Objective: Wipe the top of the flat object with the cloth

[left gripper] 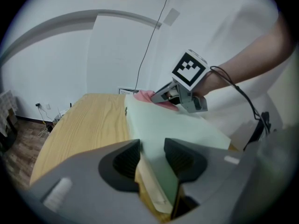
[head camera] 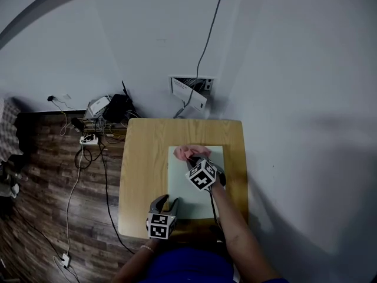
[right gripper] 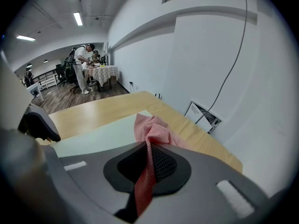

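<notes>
Cloth [head camera: 192, 152] pinched in right gripper [head camera: 191, 160], lying at far edge of flat board [head camera: 197, 199] | left gripper [head camera: 164, 203] clamped on board's near-left corner | board lies on wooden table [head camera: 141, 158]

From head height, looking steeply down on the whole bench [head camera: 144, 158], far enough off to take in the floor [head camera: 47, 175] by its left edge and the wall [head camera: 147, 40] behind its far edge. From the left tool [left gripper: 152, 148], low at the near edge, facing along the jaws toward the far edge, tight against the flat board [left gripper: 187, 125]. From the right tool [right gripper: 148, 153], close over the board, facing the far left corner. Shared by all three: board, cloth [right gripper: 152, 127], bench top.
</notes>
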Motion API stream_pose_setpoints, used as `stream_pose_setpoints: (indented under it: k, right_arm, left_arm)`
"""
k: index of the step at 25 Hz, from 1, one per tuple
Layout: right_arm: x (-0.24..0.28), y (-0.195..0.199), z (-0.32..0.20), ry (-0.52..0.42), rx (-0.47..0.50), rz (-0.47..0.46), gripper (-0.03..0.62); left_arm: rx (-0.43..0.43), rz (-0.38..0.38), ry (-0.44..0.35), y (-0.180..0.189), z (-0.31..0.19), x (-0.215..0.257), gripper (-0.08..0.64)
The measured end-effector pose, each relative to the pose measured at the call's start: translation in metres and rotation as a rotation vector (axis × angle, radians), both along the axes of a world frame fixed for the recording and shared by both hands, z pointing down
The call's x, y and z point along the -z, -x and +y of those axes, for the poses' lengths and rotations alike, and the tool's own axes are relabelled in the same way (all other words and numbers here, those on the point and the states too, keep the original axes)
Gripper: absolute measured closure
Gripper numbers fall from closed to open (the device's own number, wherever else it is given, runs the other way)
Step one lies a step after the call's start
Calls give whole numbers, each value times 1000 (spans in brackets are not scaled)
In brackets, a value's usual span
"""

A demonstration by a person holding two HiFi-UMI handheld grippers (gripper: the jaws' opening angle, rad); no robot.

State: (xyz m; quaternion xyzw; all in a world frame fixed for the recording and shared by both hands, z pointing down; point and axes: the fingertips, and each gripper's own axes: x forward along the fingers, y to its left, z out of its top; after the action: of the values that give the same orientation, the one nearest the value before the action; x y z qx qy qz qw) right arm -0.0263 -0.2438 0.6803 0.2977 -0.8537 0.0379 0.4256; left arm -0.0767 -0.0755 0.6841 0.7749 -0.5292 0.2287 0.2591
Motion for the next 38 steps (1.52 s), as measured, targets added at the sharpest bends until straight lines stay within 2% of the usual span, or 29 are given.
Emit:
stream_pose_setpoints:
  k: [12, 21, 25, 30, 38]
  right_arm:
    - [-1, -68, -7, 23, -115, 7, 578]
    - [-1, -99, -8, 12, -161, 26, 578]
    - [-2, -109, -9, 21, -183, 19, 578]
    - [0, -116, -7, 40, -244, -34, 578]
    - [0, -117, -7, 23, -282, -76, 578]
  left_arm:
    - [-4, -5, -5, -2, 2, 1, 394]
    - [-2, -5, -13, -2, 2, 2, 396]
    - [-2, -5, -12, -2, 2, 1, 394]
    - [-2, -3, -15, -1, 3, 3, 394]
    - [-1, 0, -18, -1, 3, 4, 396]
